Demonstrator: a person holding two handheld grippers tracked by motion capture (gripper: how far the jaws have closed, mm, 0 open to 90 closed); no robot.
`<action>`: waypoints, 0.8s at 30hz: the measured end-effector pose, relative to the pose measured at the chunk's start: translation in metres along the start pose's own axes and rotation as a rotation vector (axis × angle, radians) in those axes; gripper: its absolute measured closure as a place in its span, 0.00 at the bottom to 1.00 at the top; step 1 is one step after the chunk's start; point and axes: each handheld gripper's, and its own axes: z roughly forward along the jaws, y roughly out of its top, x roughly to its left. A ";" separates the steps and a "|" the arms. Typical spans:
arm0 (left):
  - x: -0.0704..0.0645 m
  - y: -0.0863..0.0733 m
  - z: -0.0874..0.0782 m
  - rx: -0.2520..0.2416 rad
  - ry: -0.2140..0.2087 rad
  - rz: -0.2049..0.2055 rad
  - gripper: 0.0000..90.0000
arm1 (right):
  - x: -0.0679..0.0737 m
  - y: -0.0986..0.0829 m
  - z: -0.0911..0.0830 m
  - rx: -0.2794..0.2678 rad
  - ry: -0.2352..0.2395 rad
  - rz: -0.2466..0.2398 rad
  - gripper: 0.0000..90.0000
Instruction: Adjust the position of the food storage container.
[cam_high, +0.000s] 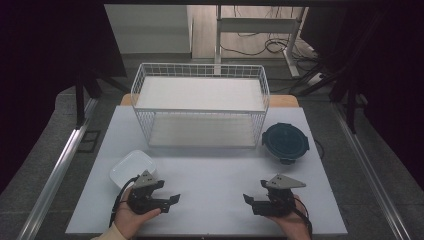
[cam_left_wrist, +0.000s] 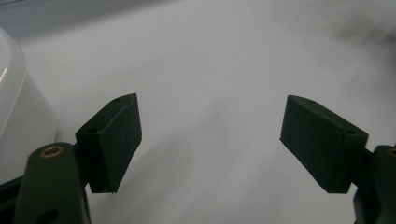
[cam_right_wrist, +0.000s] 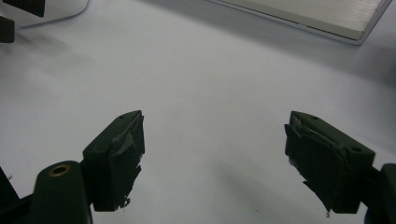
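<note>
- White tub (cam_high: 131, 166) is sitting on the table (cam_high: 215, 175) near the front left corner, just behind and beside the left gripper (cam_high: 169, 200); looks close but I can't tell if they are touching.
- In the left gripper view the white tub (cam_left_wrist: 18, 102) is showing at the left edge, right beside the left jaw, outside the gap.
- Left gripper (cam_left_wrist: 210, 140) is resting low at the table's front edge, jaws spread wide, holding nothing, bare tabletop between them.
- Left hand (cam_high: 131, 217) is gripping it from below, pointing toward the table's middle.
- Right gripper (cam_high: 247, 200) is sitting near the front edge toward the right corner, jaws spread wide and empty, pointing toward the left gripper.
- In the right gripper view the right gripper (cam_right_wrist: 215, 149) is showing worn, torn pads (cam_right_wrist: 122, 158); bare table between the jaws.
- Right hand (cam_high: 290, 220) is holding it from below.
- Dark round lidded container (cam_high: 285, 142) is sitting toward the right edge, just beside the rack's right end.
- White wire rack (cam_high: 200, 106) with two shelves is standing along the back edge, centred.
- Both grippers are well apart from each other.
</note>
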 end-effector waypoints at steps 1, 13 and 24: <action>0.000 0.000 0.000 0.001 0.000 0.000 0.23 | 0.000 0.000 0.000 0.000 -0.001 -0.001 0.22; -0.002 0.000 0.002 0.009 -0.018 -0.005 0.22 | -0.010 0.022 -0.019 0.016 -0.040 0.028 0.35; -0.003 -0.001 -0.003 0.004 -0.049 0.022 0.22 | -0.053 0.057 -0.040 0.056 -0.133 0.109 0.47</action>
